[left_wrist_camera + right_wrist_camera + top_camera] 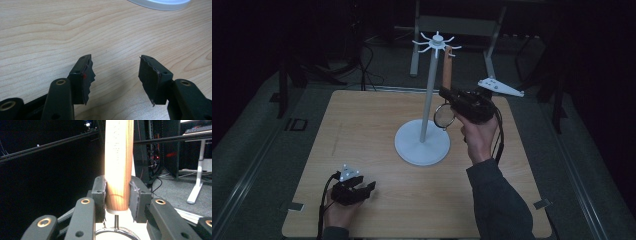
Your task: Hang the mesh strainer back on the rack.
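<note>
Right of centre in the high view, a small strainer with a wooden handle (447, 67) hangs upright beside the pole of a white hook stand (422, 144), its metal ring at the bottom and the handle's top end up by the hooks near the upper middle of the frame. Whether the handle's end is already caught on a hook cannot be told from here; it looks close to one of the short white prongs. The right gripper (451, 96) is clamped on the lower end of that handle: in the right gripper view the two jaws press flat against the wood (117, 165) from either side, just above where the wire stem runs down into the ring at the bottom edge of the frame.

The step in hand looks like hanging the strainer on the stand, or lifting it off. Either way, the grip should stay firm and low on the handle so the top end is free to meet the prong, and the handle should be kept vertical, parallel to the pole. Any tilt would swing the ring into the pole or drag the light stand across the table (362, 130). Moving slowly and straight is likely the safe course, with release only once the weight visibly rests on a hook.

At the lower left of the high view the left gripper (362, 189) rests low over the tabletop, its jaws spread apart with nothing between them, well away from the stand's round base.
</note>
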Demonstrator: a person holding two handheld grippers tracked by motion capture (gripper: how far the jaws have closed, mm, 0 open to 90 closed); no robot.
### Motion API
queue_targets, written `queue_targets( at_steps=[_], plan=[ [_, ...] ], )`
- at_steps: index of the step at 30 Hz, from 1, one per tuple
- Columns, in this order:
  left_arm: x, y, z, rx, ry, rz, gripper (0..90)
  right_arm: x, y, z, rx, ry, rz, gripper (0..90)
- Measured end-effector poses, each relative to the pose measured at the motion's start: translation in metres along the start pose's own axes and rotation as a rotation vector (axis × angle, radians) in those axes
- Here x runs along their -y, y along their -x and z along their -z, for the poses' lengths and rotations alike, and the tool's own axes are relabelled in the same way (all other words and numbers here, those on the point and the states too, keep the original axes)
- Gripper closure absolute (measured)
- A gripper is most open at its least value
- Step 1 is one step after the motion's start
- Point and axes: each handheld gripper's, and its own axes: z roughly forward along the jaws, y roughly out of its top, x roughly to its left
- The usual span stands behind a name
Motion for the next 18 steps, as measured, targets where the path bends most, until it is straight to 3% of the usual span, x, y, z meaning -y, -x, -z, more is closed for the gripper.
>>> queue_targets(
  at_steps=[10, 18],
  plan=[
    [0.0002, -0.0001, 0.0004, 0.000, 0.001, 0.002, 45.0, 0.0016, 0.0009, -0.0048, 0.000, -0.014, -0.005, 68.3],
    [0.0002, -0.0001, 0.0004, 0.000, 0.001, 0.003, 45.0, 0.0063, 0.0019, -0.0050, 0.043, -0.025, 0.007, 55.7]
  ],
)
